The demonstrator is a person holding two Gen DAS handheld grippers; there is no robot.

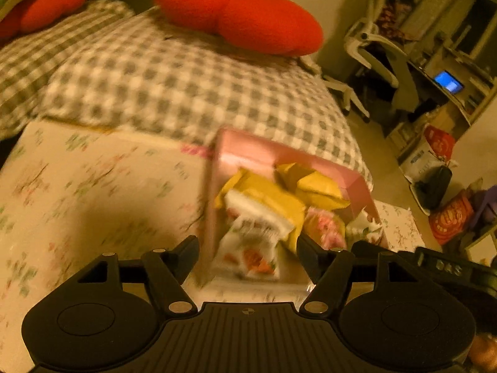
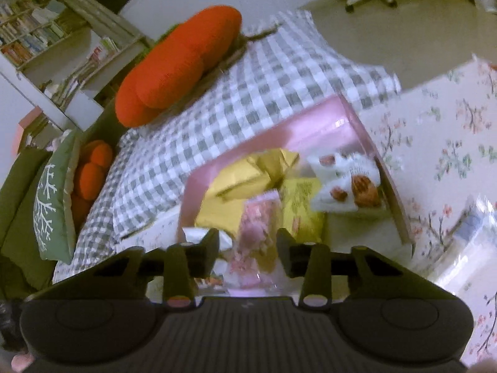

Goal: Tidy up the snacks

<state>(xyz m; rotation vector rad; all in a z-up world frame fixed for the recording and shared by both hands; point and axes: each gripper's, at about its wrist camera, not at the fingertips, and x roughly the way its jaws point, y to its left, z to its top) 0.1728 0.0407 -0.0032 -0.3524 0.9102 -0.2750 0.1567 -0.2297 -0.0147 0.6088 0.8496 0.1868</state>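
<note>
Left gripper (image 1: 247, 250): jaws spread wide, nothing clamped; white snack packet with orange print (image 1: 251, 248) lies in gap, contact unclear through blur. Points down into pink rectangular box (image 1: 248, 149) on floral-cloth desk (image 1: 93, 186).

Right gripper (image 2: 247, 250): jaws wide apart, pink-printed clear snack packet (image 2: 259, 236) between them, grip cannot tell. Angled over same box holding yellow packets (image 2: 245, 180). Grey-checked bed (image 2: 248, 93) beyond.
</note>
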